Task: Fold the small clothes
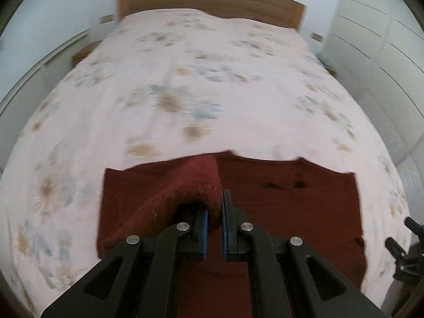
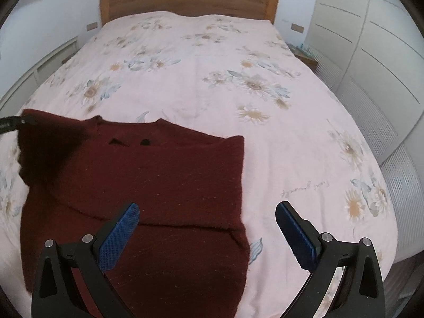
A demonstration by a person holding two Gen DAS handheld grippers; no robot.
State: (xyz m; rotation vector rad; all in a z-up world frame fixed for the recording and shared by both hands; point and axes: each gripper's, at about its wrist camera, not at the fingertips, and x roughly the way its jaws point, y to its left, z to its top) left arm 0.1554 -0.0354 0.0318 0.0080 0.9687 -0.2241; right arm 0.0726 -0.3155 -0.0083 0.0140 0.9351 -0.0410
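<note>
the dark red sweater lies flat on the near part of the bed, spread over the pink flowered bedspread, neckline toward the wooden headboard and two small dark marks just below the collar. its right edge runs straight down the fabric, and a fold line crosses the body low down, near your right tool. your left gripper is clamped on a fold of that sweater: the red knit bunches up between the blue pads and drapes over the left finger, lifted off the rest of the garment, which sits flat underneath. in the right wrist view that raised part shows as a dark, blurred flap at the sweater's left side, with a bit of black tool at the frame edge. your right gripper hangs above the sweater's lower right corner with its jaws wide apart and nothing between them; one blue pad is over the red knit, the other over bare bedspread. white wardrobe doors stand along the right of the bed, and a low wooden side table sits to the left of the headboard.
</note>
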